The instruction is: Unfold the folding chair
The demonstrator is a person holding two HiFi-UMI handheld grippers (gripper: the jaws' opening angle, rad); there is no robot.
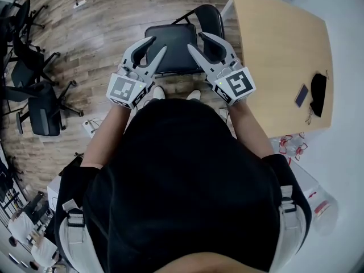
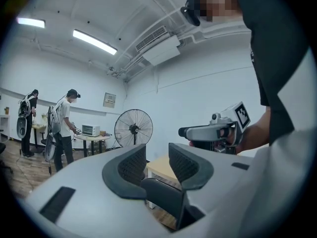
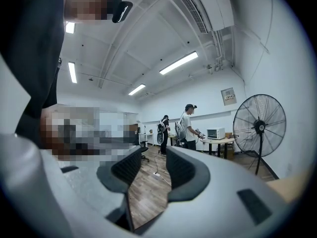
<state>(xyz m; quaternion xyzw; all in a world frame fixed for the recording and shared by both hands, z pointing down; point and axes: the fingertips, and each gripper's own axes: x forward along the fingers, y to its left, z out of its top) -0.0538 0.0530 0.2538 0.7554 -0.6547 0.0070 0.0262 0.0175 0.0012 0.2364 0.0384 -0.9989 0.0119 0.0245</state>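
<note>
Two hand-held grippers show in the head view, held level and side by side in front of the person: the left hand-held gripper (image 1: 160, 42) and the right hand-held gripper (image 1: 194, 40). Below and beyond them the folding chair (image 1: 176, 56) stands on the wooden floor (image 1: 96, 33), just beside the corner of the desk (image 1: 273, 44). Its dark seat faces up and its backrest is on the far side. Neither gripper touches it. A phone (image 1: 302, 95) and a black object (image 1: 318, 92) lie on the desk, and office chairs (image 1: 40, 104) stand well apart at the left.

Left gripper view: the jaws are clenched to a narrow slit and grasp nothing. Low in that slit shows the chair's dark backrest, with the desk behind it. The right hand-held gripper hovers at the right. A standing fan (image 2: 133, 128) and a person in a white shirt (image 2: 63, 125) are farther off at the left.

Right gripper view: its jaws are likewise drawn close and empty, with only floor and a cable (image 3: 156, 172) showing in the slit between them.
</note>
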